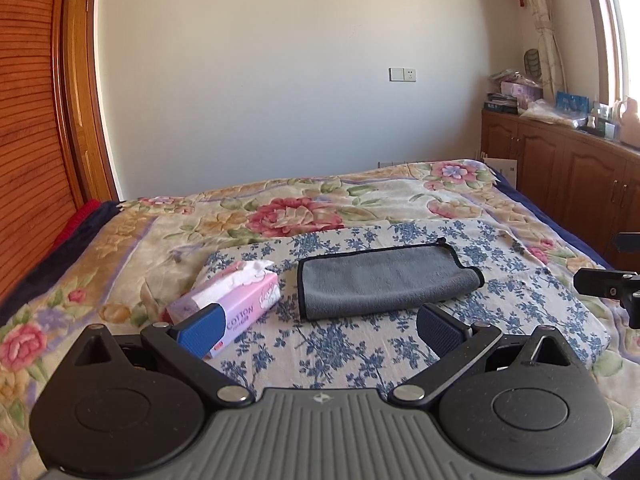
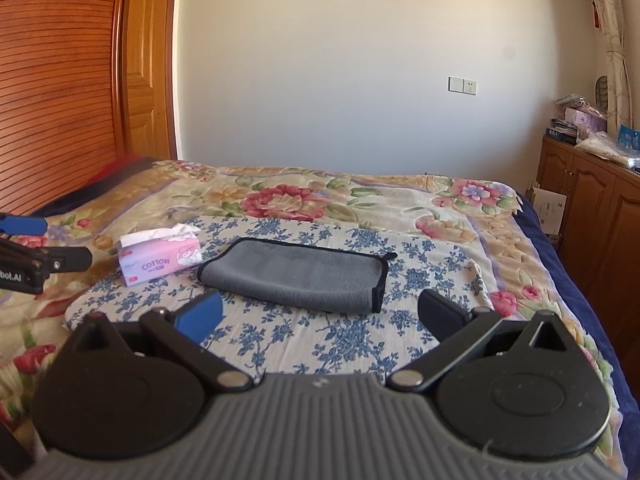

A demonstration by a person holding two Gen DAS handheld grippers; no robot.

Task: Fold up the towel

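Black left claw [image 1: 320, 330] and right claw [image 2: 320, 316]: blue finger pads, silver pivot screws, ribbed grey housing.

- Left wrist cam: low over bed [image 1: 120, 240], facing far wall, towel [image 1: 384, 280] just ahead.
- Right wrist cam: same heading, set rightward.
- Shared: towel, tissue box [image 2: 160, 260], wall socket [image 2: 462, 85].

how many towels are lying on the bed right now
1. The single gray towel, already folded over, lies on the blue-flowered cloth beside the pink tissue pack, ahead of both open grippers. No other towel shows, though one could lie outside the views.
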